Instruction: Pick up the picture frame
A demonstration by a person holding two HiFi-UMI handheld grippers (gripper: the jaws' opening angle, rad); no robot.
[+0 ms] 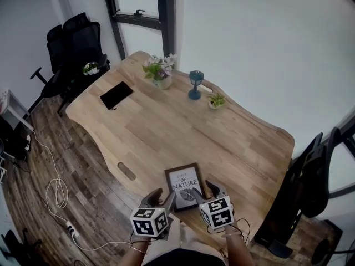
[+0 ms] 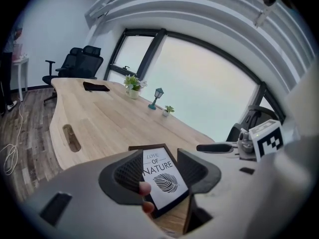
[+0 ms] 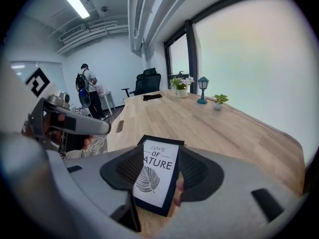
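Note:
The picture frame point(image 1: 184, 184) is dark-edged with a white print of a leaf and lettering. It lies on the wooden table point(image 1: 166, 132) close to the near edge. My left gripper point(image 1: 162, 197) is at its lower left corner and my right gripper point(image 1: 208, 192) is at its right side. In the left gripper view the frame point(image 2: 159, 176) shows between and beyond the parted jaws of the left gripper point(image 2: 160, 156). The right gripper view has the frame point(image 3: 157, 171) likewise between the parted jaws of the right gripper point(image 3: 158, 156). Neither pair of jaws clamps it. A fingertip shows beside the frame in each gripper view.
Far across the table stand a flower vase point(image 1: 160, 73), a blue lantern point(image 1: 195, 85) and a small potted plant point(image 1: 216, 101). A black pouch point(image 1: 116, 95) lies at the far left. Office chairs point(image 1: 77, 43) stand beyond the table and another point(image 1: 310, 176) at the right. Cables point(image 1: 55, 193) trail on the floor.

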